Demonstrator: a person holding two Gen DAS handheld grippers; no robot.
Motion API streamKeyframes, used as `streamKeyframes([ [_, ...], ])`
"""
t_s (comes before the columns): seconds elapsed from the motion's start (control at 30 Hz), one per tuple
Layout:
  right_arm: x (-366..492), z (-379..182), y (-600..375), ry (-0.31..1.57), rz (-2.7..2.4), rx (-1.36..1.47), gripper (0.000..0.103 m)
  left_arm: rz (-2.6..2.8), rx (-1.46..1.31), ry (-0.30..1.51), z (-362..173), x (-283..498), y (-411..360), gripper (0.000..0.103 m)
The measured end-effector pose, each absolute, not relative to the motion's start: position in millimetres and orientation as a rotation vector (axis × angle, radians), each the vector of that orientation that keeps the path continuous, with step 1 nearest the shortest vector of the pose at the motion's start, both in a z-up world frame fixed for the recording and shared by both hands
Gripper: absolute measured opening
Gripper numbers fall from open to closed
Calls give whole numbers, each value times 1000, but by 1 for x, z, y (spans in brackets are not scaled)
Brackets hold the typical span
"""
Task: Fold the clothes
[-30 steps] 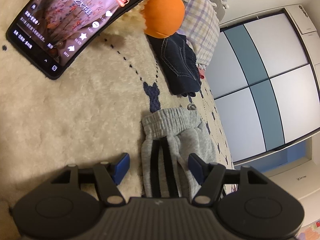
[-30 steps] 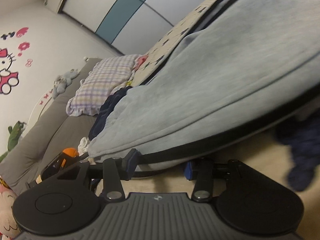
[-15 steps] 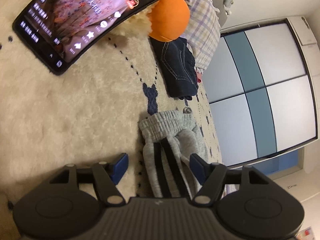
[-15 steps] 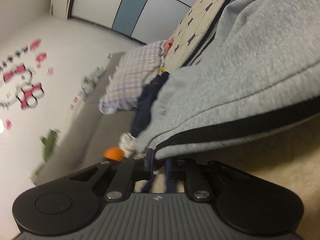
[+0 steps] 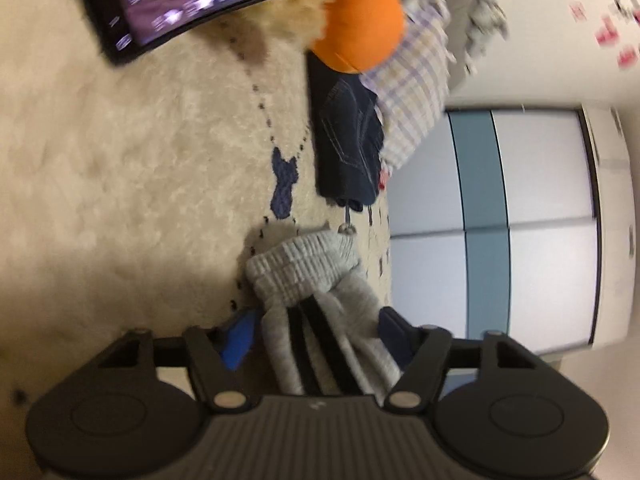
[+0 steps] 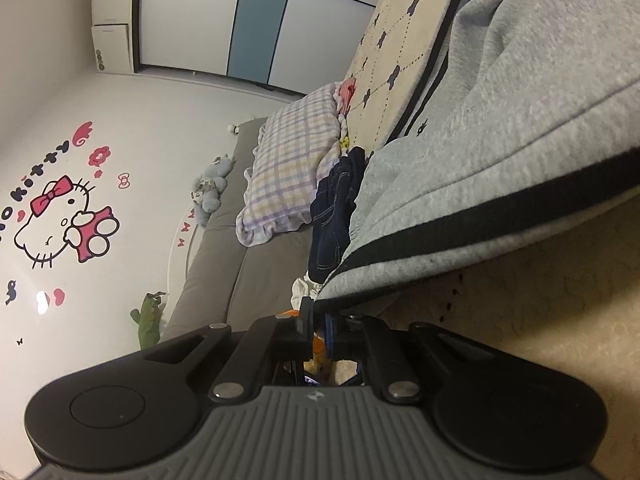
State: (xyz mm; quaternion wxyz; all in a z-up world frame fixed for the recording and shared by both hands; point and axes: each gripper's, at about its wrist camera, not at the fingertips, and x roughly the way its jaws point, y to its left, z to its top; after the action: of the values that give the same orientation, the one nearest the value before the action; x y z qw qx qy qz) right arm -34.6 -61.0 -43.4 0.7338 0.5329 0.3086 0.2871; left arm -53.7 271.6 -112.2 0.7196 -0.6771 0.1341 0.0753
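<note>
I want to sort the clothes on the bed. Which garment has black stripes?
The grey sweatpants between the left gripper fingers. The dark blue jeans beyond them show only pale stitching, no stripes.

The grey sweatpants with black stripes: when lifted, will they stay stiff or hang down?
The grey fleece sweatpants with black stripes will probably hang floppy: they already sag in soft folds. The thick fabric looks grippy, so the right gripper, jaws shut on the edge, should not slip.

My left gripper is closing its jaws around the grey black-striped sweatpants on the cream blanket, with folded dark jeans just beyond the sweatpants' waistband, an orange ball past those, and a lit phone far left of them.
</note>
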Motion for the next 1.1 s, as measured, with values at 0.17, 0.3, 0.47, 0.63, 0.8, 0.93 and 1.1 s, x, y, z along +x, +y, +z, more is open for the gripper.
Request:
streamKeyframes([
  [0.17, -39, -49, -64, 696, 611, 1160, 6, 228, -1643, 275, -126, -47, 272, 41],
  [0.3, -42, -56, -64, 718, 588, 1121, 6, 261, -1577, 266, -118, -43, 270, 28],
  [0.47, -48, -84, -64, 751, 526, 1150, 19, 352, -1247, 294, -84, -43, 264, 22],
  [0.63, -57, -109, -70, 736, 436, 1176, 29, 418, -1071, 343, -75, -46, 265, 21],
  [0.8, -68, -110, -82, 653, 358, 1192, 15, 423, -981, 360, -75, -57, 267, 21],
  [0.93, -78, -96, -81, 648, 317, 1132, 6, 425, -931, 367, -68, -70, 268, 20],
  [1.1, -91, -81, -73, 651, 287, 1008, 6, 445, -931, 423, -71, -87, 266, 21],
])
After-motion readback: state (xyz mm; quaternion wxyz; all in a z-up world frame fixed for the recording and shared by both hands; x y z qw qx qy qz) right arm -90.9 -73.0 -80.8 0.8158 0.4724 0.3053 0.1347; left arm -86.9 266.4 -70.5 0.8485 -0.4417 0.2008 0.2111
